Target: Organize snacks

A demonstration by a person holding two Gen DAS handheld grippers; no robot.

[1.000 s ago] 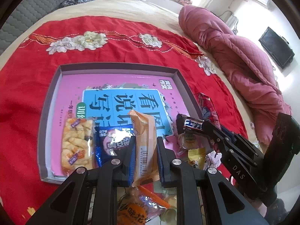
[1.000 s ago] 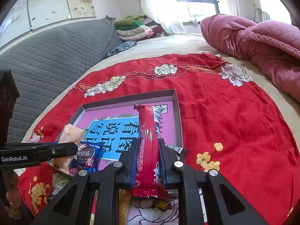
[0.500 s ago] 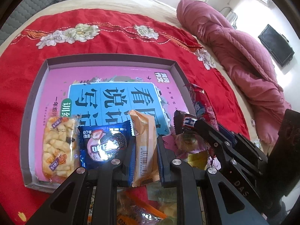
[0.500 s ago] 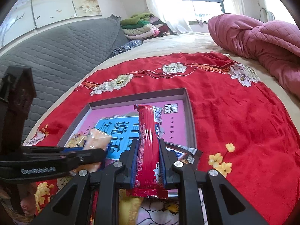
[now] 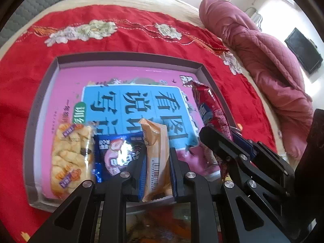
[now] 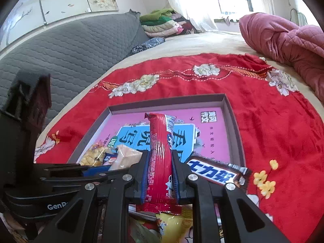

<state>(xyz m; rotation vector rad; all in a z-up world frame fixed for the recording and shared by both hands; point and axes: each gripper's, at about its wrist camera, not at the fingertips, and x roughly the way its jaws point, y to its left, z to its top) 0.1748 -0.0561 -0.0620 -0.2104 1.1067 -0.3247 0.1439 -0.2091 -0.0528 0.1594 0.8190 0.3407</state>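
While the left gripper (image 5: 157, 160) squeezes the tan pack (image 5: 156, 154) over the tray (image 5: 129, 57), it should set it flat beside the blue pack (image 5: 115, 154). The right gripper (image 6: 160, 172) pinches the red pack (image 6: 160, 158); that can go down next, not on top.

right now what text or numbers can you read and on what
"GenR", cut off: left gripper body, seen from the right wrist.
"士力架": dark bar wrapper.
"6 973578 38803", last digit unsure: barcode on the tan packet.
"看图说话写话", upside down: tray liner.
Red packet and blue packet print: blurred.
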